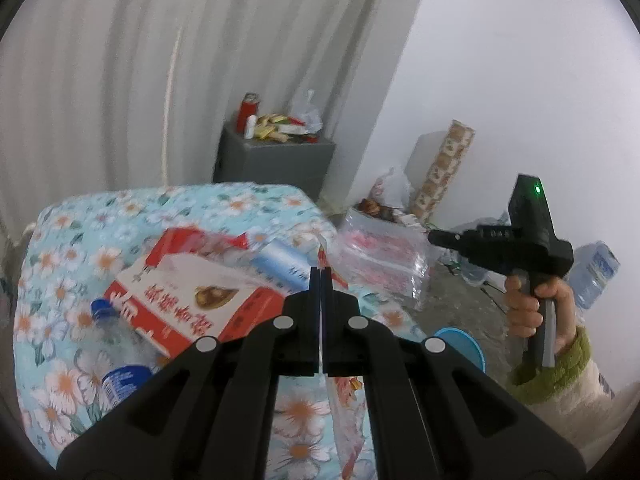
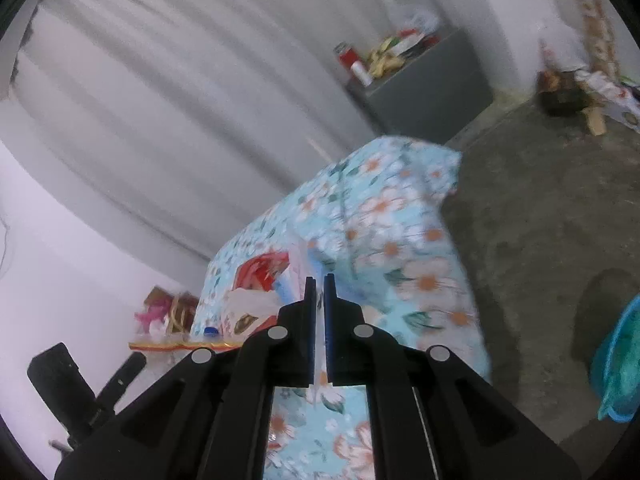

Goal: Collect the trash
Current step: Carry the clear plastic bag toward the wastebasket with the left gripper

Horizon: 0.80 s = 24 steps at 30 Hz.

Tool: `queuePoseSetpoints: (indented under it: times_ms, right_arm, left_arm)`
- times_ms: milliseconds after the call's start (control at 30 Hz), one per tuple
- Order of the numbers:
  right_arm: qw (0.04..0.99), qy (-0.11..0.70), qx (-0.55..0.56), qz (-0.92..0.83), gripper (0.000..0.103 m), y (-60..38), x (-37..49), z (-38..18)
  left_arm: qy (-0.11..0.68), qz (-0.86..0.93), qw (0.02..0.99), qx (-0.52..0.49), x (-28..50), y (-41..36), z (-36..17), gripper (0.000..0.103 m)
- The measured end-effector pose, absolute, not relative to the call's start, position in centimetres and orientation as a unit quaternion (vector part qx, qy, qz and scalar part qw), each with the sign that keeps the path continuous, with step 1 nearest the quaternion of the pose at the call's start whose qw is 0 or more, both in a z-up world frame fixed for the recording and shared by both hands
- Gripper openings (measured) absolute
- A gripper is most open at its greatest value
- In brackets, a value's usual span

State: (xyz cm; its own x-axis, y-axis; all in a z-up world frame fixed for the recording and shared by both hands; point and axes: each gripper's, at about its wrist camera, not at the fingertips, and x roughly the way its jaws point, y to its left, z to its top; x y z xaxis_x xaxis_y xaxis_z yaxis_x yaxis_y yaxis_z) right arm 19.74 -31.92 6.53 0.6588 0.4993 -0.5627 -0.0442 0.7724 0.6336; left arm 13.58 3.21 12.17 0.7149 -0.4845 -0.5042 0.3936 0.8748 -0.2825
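A table with a blue floral cloth point(image 1: 72, 248) holds a red and white carton point(image 1: 188, 292), a clear plastic bottle with a blue cap point(image 1: 108, 344) and another bottle with a blue label point(image 1: 276, 258). My left gripper point(image 1: 321, 276) is shut on a thin red and clear wrapper point(image 1: 344, 400) that hangs down between its jaws. My right gripper point(image 2: 319, 284) is shut on a thin clear wrapper point(image 2: 318, 384) above the floral cloth point(image 2: 400, 216). The right gripper also shows in the left wrist view point(image 1: 436, 237), held off the table's right side. The carton shows in the right wrist view point(image 2: 256, 280).
A blue bin point(image 1: 464, 346) stands on the concrete floor right of the table; it also shows in the right wrist view point(image 2: 618, 364). A grey cabinet point(image 1: 276, 160) with a red can and packets stands by the curtain. Bags, a large water jug point(image 1: 596, 276) and a patterned roll lie along the wall.
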Motion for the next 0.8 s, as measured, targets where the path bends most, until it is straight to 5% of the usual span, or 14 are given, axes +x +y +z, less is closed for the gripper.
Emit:
queuePoseSetpoints:
  times_ms: [433, 800]
  right_arm:
    - [0.872, 0.278, 0.400, -0.054, 0.004, -48.3, 3.4, 4.8]
    - [0.808, 0.277, 0.422, -0.304, 0.004, -59.0, -5.7, -4.3]
  left_arm:
    - [0.283, -0.391, 0.875, -0.041, 15.2, -10.6, 15.1, 0.000]
    - [0.371, -0.484, 0.792, 0.022, 17.4, -32.0, 8.4, 0.000]
